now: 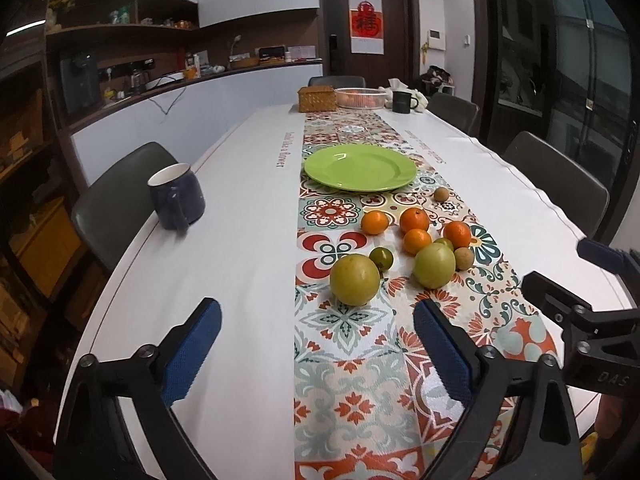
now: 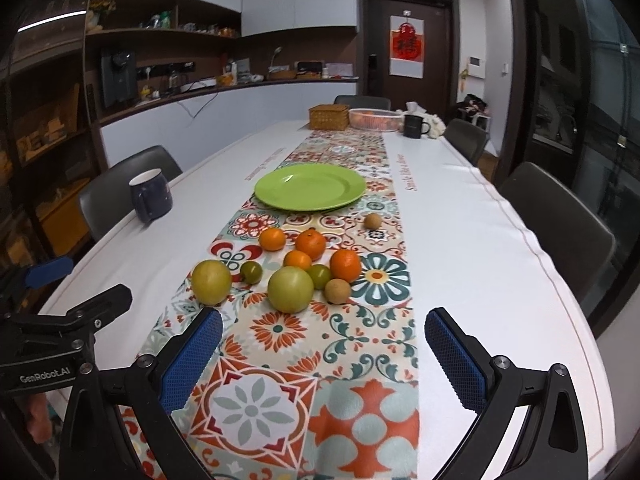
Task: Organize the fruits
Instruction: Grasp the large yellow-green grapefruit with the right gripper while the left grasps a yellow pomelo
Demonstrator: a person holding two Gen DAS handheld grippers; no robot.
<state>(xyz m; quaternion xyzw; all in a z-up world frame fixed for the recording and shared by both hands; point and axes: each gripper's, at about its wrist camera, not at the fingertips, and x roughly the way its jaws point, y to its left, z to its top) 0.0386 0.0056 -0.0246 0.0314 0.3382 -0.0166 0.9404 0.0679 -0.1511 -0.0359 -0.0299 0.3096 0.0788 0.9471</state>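
Sensibly, with both the left tongs (image 1: 316,344) and right tongs (image 2: 324,350) spread and holding nothing, bracket the nearest large green fruit (image 1: 354,279) squarely before pinching gently, then carry it toward the green plate (image 1: 360,168) at twelve o'clock on the tabletop (image 1: 240,220).

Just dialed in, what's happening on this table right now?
A person holds a gripper in each hand over the patterned runner. Both the left gripper and right gripper are open and empty. The fruit, oranges, large green fruits and small brown ones, lies loose on the runner. The green plate beyond is bare, so no fruit is on it yet.
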